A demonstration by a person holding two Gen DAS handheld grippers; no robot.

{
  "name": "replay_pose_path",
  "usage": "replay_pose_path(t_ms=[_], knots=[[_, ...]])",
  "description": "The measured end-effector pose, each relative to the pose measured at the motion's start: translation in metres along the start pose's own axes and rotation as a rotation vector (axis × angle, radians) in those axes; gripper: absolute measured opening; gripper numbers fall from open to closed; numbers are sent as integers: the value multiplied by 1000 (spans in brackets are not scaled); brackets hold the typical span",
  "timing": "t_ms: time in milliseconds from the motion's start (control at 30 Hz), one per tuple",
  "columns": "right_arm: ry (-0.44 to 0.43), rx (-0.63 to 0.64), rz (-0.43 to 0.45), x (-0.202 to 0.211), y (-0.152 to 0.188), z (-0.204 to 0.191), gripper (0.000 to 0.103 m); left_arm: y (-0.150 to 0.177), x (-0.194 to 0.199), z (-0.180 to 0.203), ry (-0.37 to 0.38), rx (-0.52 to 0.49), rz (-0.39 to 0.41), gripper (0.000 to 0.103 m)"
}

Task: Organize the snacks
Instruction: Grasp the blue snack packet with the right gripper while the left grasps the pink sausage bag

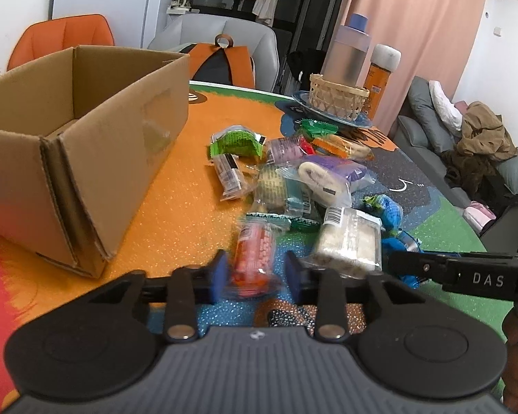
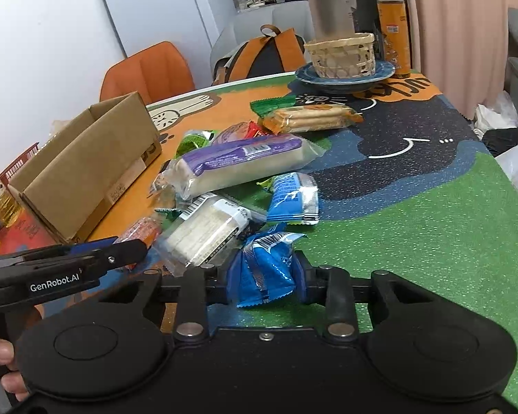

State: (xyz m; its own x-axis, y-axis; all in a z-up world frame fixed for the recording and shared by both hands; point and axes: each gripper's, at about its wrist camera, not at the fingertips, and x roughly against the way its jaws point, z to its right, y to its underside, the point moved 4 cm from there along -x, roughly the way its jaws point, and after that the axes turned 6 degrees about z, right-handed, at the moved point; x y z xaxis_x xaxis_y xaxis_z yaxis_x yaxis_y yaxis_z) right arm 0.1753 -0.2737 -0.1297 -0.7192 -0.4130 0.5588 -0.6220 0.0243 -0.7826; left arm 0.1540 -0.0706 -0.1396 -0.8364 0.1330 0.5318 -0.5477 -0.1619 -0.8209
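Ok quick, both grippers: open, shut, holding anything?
Left gripper: shut on the orange snack packet.
Right gripper: shut on the blue snack packet.

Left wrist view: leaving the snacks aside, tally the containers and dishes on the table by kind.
cardboard box: 1
wicker basket: 1
plate: 1
bottles: 2, the clear bottle and the orange bottle
Total: 5
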Motion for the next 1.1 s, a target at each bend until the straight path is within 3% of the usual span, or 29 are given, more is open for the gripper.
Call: replay_pose_path(t_ms=[133, 533, 567, 600, 767, 1033, 1100], knots=[[-5, 4, 17, 6, -3, -3, 32, 0, 5, 0, 13, 4, 8, 21], [-36, 17, 73, 24, -11, -16, 32, -8, 36, 5, 23, 11, 73, 16], [-37, 21, 77, 25, -12, -18, 32, -9, 40, 5, 23, 10, 82, 11], [-39, 24, 81, 26, -14, -20, 32, -11, 43, 4, 25, 12, 88, 0], [-49, 37, 95, 28, -16, -30, 32, -17, 54, 0, 26, 13, 112, 0], [-41, 42, 79, 26, -14, -34, 32, -10, 49, -11, 0, 35, 63, 4], [-37, 42, 74, 24, -12, -34, 32, -7, 47, -12, -6, 35, 48, 18]])
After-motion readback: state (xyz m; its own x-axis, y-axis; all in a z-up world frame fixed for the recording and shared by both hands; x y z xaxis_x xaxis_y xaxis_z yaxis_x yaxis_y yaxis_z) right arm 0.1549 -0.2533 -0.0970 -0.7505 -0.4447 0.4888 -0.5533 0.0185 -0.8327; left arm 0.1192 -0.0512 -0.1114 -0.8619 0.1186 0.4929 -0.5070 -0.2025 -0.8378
